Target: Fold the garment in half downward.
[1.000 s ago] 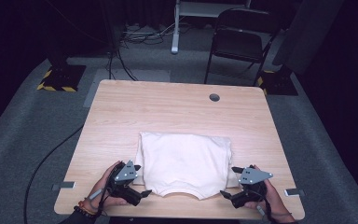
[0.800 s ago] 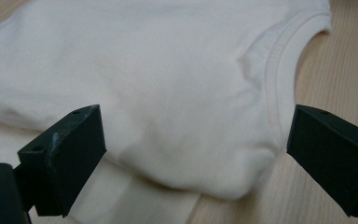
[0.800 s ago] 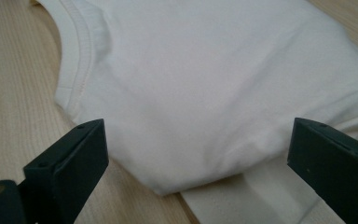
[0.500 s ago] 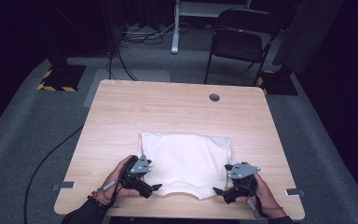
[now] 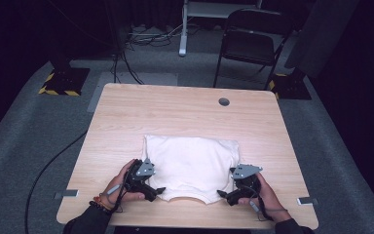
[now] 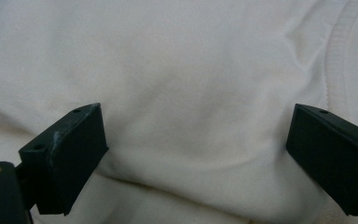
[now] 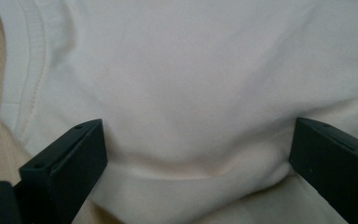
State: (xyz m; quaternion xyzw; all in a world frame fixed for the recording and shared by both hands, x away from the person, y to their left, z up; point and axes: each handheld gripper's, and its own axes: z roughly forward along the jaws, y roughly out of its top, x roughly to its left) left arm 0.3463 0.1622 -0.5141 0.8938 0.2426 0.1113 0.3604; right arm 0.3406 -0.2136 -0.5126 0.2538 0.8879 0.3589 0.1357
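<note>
White shirt point(image 5: 191, 165) is lying folded and flat on the near half of the bench point(image 5: 175, 112), its curved collar edge facing you at the near side. You are holding the left gripper point(image 5: 157, 193) at the near left corner and the right gripper point(image 5: 222, 195) at the near right corner, each pointing inward toward the collar. Both sets of jaws are standing spread wide, with cloth lying between them in both gripper views and nothing pinched yet. The near edge is running left to right between your two hands, so each gripper is sitting equally close to its own corner; closing there looks like the coming move.
</note>
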